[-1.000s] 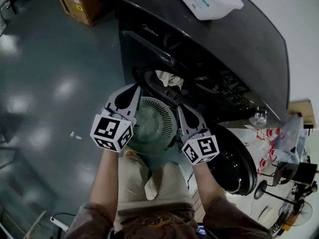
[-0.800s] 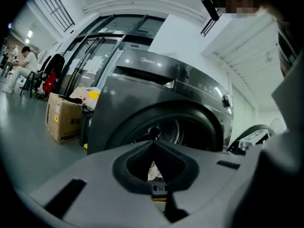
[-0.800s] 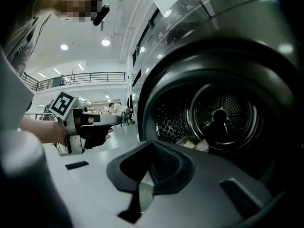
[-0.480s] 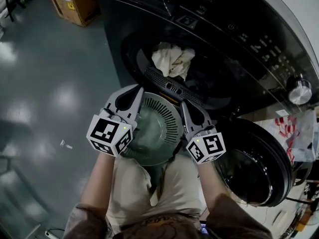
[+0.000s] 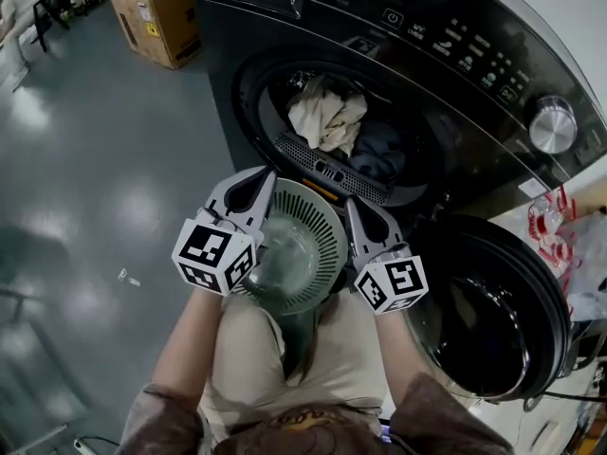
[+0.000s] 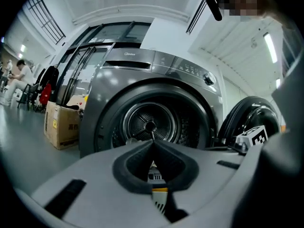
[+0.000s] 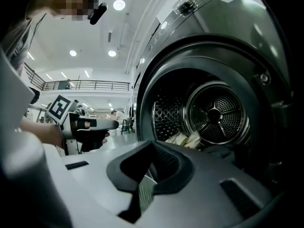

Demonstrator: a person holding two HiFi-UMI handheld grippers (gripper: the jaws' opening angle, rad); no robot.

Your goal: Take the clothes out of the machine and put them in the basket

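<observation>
A dark grey front-loading machine [image 5: 455, 55] is seen from above, filling the upper right of the head view, with its round door [image 5: 493, 320] swung open at the lower right. The clothes [image 5: 327, 117] are still inside the drum, near the top centre of the frame: a crumpled cream cloth is heaped at the opening, and a dark cloth [image 5: 379, 152] is tucked to its right. A round green slatted basket [image 5: 299, 245] is placed at the centre of the frame, just below the machine's opening and above the person's knees. It is flanked by the left gripper [image 5: 266, 174] on its left rim and the right gripper [image 5: 352, 203] on its right rim, both pointed towards the drum. In each gripper view the jaws are seen closed, tips pressed together, with a strip of the basket's slats visible through the hollow behind the tips; whether the rim is actually pinched cannot be told. A marker cube [image 5: 213, 254] is carried on each gripper. A cardboard box [image 5: 156, 17] is set on the glossy grey floor [image 5: 95, 178] at the upper left.
</observation>
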